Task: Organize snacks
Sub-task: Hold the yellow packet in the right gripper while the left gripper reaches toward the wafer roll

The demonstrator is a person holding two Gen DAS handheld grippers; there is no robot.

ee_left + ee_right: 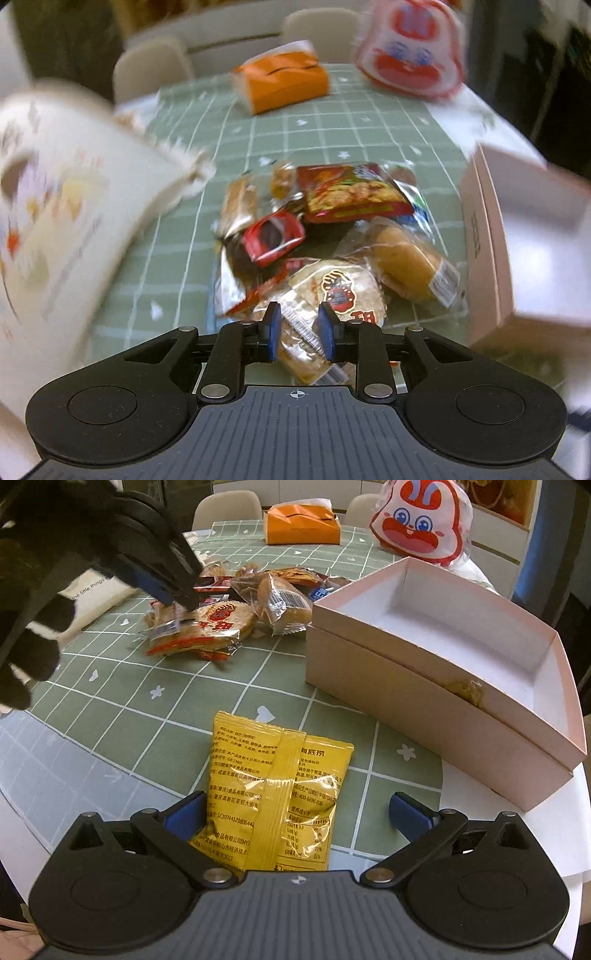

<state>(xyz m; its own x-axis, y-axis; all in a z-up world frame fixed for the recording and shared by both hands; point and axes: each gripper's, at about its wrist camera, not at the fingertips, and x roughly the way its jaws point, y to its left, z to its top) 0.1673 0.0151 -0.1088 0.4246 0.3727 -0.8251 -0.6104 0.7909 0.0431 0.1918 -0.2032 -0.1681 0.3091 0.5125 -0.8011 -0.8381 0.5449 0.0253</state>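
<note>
A heap of wrapped snacks (325, 236) lies on the green checked cloth; it also shows in the right wrist view (236, 605). My left gripper (301, 332) is narrowed around a clear-wrapped pastry (303, 343) at the heap's near edge; it shows from outside in the right wrist view (173, 594). My right gripper (297, 812) is open, its fingers either side of a yellow snack packet (273, 794) lying flat on the cloth. An open pink box (443, 657) stands to the right, with one small brownish snack (465, 690) inside.
An orange tissue pack (301, 526) and a red-and-white rabbit bag (421, 520) sit at the far side. A cream tote bag (55, 221) lies to the left. Chairs (225, 506) stand behind the table. The pink box (517, 240) is close on the right.
</note>
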